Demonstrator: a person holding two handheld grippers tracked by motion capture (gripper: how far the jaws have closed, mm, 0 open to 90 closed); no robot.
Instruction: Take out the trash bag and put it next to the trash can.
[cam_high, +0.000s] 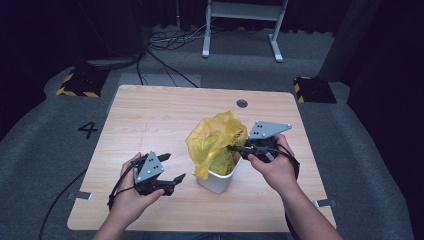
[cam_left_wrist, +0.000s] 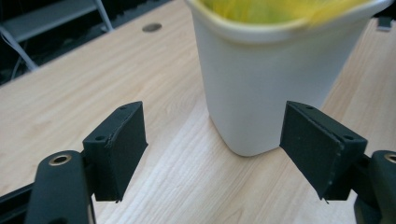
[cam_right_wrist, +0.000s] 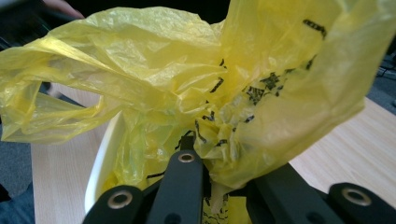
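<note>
A small white bin (cam_high: 218, 181) stands on the wooden table (cam_high: 165, 115), with a yellow plastic bag (cam_high: 216, 139) bunched up in and above it. My right gripper (cam_high: 235, 148) reaches in from the right over the bin's rim, shut on a fold of the yellow bag (cam_right_wrist: 243, 121); black print shows on the plastic. The bin's white rim (cam_right_wrist: 105, 158) shows at the left of the right gripper view. My left gripper (cam_high: 172, 167) rests left of the bin, open, nothing between its pads (cam_left_wrist: 123, 149). The bin (cam_left_wrist: 261, 88) stands just ahead of it.
A round grommet hole (cam_high: 242, 103) sits near the table's far edge. Grey carpet surrounds the table, with cables and a white frame stand (cam_high: 240, 25) beyond it. Black and yellow striped blocks (cam_high: 80, 82) lie at the far corners.
</note>
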